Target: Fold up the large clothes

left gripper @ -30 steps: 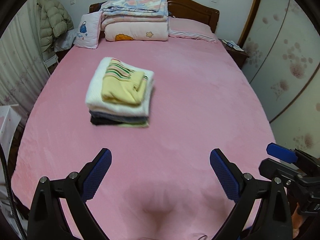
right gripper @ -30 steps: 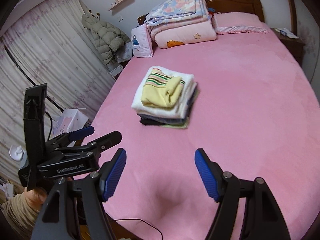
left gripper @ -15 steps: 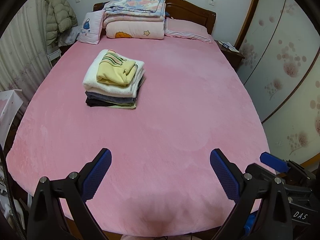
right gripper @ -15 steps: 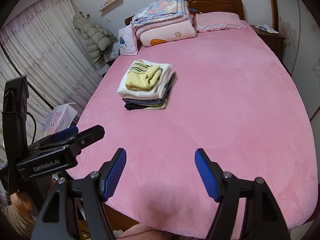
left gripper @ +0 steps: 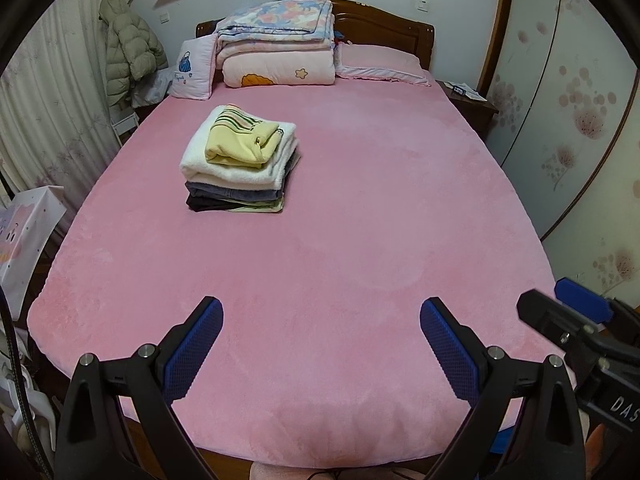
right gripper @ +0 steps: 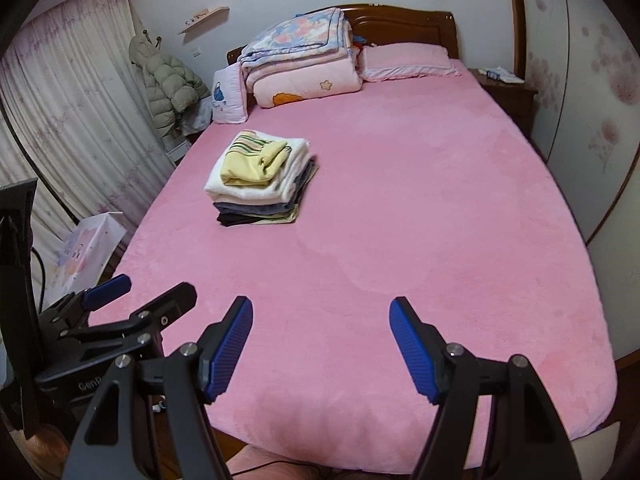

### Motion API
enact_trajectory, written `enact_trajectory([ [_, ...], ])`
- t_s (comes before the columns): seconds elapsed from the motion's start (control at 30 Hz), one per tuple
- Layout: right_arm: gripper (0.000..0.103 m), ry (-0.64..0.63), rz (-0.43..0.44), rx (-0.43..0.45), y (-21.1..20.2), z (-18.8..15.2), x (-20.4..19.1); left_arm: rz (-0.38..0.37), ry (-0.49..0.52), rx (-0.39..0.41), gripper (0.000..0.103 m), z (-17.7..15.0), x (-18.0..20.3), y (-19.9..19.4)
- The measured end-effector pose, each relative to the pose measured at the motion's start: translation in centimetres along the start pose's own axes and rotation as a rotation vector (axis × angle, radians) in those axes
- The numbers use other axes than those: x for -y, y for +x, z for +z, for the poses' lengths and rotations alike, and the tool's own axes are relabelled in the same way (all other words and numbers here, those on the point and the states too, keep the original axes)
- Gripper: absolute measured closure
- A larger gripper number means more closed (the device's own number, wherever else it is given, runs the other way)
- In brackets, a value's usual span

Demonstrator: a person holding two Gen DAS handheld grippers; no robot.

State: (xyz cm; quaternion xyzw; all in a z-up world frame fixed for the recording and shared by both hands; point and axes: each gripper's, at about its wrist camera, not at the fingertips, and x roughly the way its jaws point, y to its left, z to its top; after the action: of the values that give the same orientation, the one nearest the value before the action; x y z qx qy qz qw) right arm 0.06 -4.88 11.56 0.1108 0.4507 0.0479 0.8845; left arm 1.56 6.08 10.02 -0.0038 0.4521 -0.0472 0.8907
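A: At the foot of the bed [left gripper: 360,240], left side first: the left gripper [left gripper: 320,336] hangs over the near edge of the pink cover, jaws spread wide, nothing between the pads. Agree?

B: Agree. Same reading from the right wrist view, where it shows side-on at the lower left. Empty.

A: Moving right and up the bed: stack of folded clothes [left gripper: 240,164] on the left half of the mattress, well apart from both grippers. Yellow striped piece on top, white fleecy one under it, then grey, dark and pale green layers.

B: Edges roughly square, pile upright. No loose garment anywhere on the cover in either view.

A: Further back, folded quilts [left gripper: 280,52] and a pillow [left gripper: 380,64] against the headboard. Not task items, I judge.

B: Right gripper [right gripper: 320,340]: jaws wide apart, holding nothing, over bare cover at the foot.

A: Progress estimate?

B: Folding looks complete for everything in view. Whether more garments wait outside the frame, cannot tell.
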Motion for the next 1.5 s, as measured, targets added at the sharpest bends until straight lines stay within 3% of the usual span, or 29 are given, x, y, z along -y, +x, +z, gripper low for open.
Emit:
enact_trajectory([
  [0.17,0.032,0.000,-0.045,0.013,-0.1,-0.3,0.1,-0.002,-0.011,-0.028,0.005,-0.3,0.2,0.2],
  [1.5,0.032,0.051,-0.091,-0.018,-0.2,-1.3,2.2,0.015,0.021,-0.027,0.005,-0.9,1.7,-0.4],
])
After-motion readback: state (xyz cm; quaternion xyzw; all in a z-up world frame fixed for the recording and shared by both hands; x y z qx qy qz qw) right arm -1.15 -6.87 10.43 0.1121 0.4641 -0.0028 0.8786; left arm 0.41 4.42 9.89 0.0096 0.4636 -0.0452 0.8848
